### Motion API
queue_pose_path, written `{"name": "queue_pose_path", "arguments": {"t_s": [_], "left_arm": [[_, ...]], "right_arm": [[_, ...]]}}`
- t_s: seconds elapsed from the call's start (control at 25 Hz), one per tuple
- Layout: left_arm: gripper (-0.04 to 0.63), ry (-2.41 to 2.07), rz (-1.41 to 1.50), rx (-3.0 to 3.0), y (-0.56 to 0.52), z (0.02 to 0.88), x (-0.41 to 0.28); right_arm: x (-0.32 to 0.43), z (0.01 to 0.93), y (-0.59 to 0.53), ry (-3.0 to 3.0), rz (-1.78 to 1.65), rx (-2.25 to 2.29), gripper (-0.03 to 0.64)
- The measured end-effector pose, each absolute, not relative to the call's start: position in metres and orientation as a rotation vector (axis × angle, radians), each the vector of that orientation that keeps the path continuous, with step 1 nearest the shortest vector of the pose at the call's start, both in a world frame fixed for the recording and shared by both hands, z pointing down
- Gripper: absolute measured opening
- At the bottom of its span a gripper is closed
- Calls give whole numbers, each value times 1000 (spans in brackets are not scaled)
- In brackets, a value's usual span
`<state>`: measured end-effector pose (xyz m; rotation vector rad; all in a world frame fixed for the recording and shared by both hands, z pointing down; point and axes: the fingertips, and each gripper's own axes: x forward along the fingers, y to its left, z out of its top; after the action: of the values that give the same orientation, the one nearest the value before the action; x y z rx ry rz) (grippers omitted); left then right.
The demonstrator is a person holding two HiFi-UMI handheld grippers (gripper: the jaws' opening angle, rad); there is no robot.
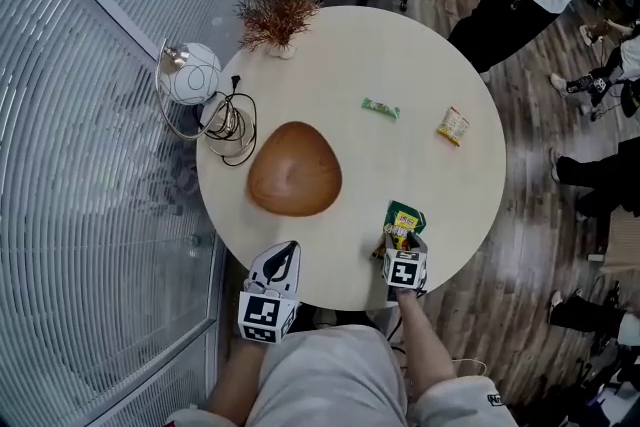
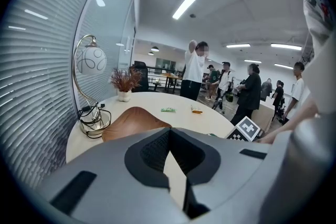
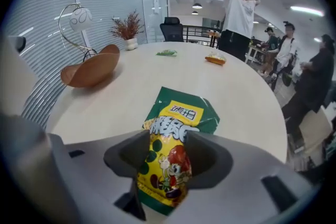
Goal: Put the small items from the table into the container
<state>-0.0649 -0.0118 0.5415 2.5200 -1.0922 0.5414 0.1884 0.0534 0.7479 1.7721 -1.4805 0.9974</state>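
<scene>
- The snack packet [image 3: 176, 113], green and yellow, lies flat at the near right edge of the table [image 1: 400, 55]. Its near end sits between the jaws of the right gripper [image 3: 165, 139].
- The right gripper is clenched on the snack packet. Both pads touch its sides and the foil looks pinched narrower where they meet it. The packet rests on the table and is not lifted.
- The container is the wooden bowl [image 1: 295, 170]. It stands to the left of the snack packet and slightly farther, well apart from it. No items are visible inside.
- The left gripper [image 1: 283, 255] hangs at the near table edge, just on the near side of the wooden bowl. Its jaws are together at the tips and nothing is between them.
- Two more items wait on the far right part of the table: a small green packet [image 1: 380, 108] and an orange packet [image 1: 453, 125]. The two are well apart from each other.
- Step in hand, as judged: pick-up of the first item. The task is at its start, with three items outside the bowl.
- Next move, as judged:
  - Confirm the grip is firm.
  - Raise the snack packet clear of the table.
  - Carry it left over the bowl rim and release it above the hollow.
- Caution: the foil is slick and crushable, so a grip near one end can let it swing or slip.
</scene>
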Motion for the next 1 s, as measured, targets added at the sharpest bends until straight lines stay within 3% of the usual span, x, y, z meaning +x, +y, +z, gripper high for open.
{"name": "queue_pose_path", "arguments": {"t_s": [0.08, 0.36, 0.72, 1.0], "left_arm": [[-5, -1091, 537, 2518, -13, 543, -67], [-5, -1121, 523, 2499, -16, 547, -86], [-6, -1275, 428, 2417, -34, 536, -131], [-5, -1317, 419, 2342, -27, 536, -157]], "right_arm": [[185, 748, 53, -1489, 1010, 1752, 201], [163, 728, 50, -1624, 1001, 1763, 166], [46, 576, -79, -2111, 657, 1645, 166], [-28, 623, -150, -2046, 677, 1352, 167]]}}
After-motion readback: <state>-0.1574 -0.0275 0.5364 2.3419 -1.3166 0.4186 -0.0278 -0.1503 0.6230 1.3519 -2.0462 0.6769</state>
